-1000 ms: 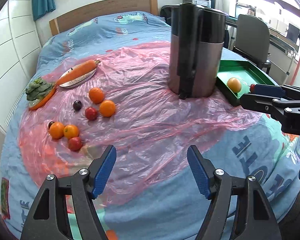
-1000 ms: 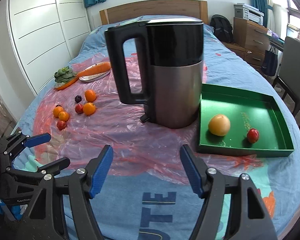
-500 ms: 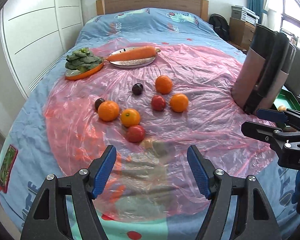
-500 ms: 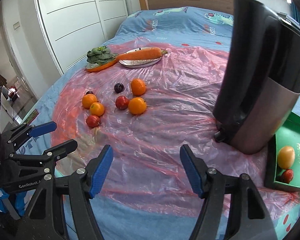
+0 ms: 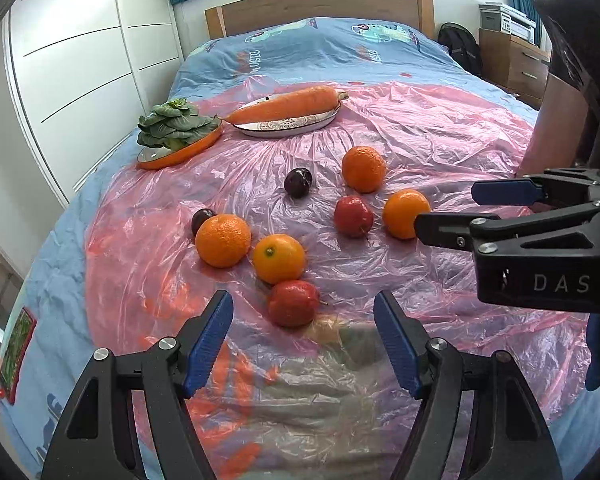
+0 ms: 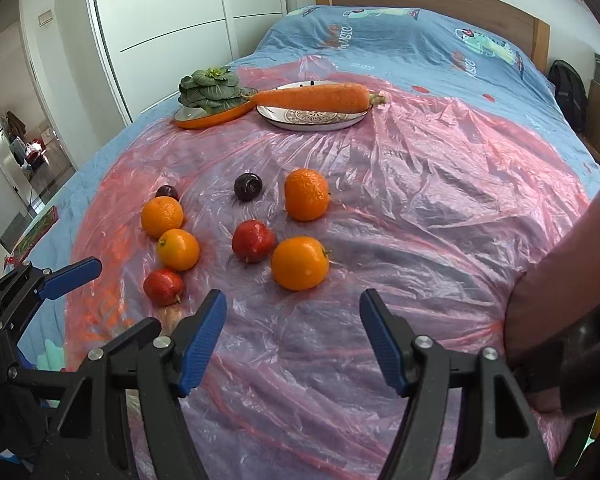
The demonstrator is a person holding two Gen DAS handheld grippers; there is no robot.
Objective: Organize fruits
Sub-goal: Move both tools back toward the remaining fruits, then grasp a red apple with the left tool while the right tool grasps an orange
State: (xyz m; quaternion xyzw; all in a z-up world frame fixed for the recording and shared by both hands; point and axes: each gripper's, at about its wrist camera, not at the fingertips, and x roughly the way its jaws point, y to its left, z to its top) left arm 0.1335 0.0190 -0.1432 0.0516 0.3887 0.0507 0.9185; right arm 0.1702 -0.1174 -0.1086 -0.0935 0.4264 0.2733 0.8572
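The left gripper (image 5: 303, 340) hangs over the near part of a pink plastic sheet (image 5: 440, 140) spread on a bed (image 5: 324, 44), its blue pads apart with nothing between them. Just beyond its tips lies a red apple (image 5: 293, 303), and touching that on the far side an orange (image 5: 278, 258). To the left of that orange sits another orange (image 5: 223, 240), with a dark plum (image 5: 202, 219) tucked behind it.

Farther right a second red apple (image 5: 353, 216) lies beside a third orange (image 5: 405, 213); beyond them are a fourth orange (image 5: 363, 169) and another plum (image 5: 298, 182). All the fruit rests loose on the sheet in two small clusters.

The right gripper (image 6: 293, 340) is also open and empty, pointing at the orange nearest it. In the left view it reaches in from the right, one finger (image 5: 444, 230) overlapping that same orange.

At the far edge of the sheet a carrot (image 5: 284, 105) lies across a white plate (image 5: 288, 126), and left of it a leafy green vegetable (image 5: 172, 124) sits on an orange dish (image 5: 180, 152). A metal kettle (image 6: 556, 292) fills the right edge of the right view.
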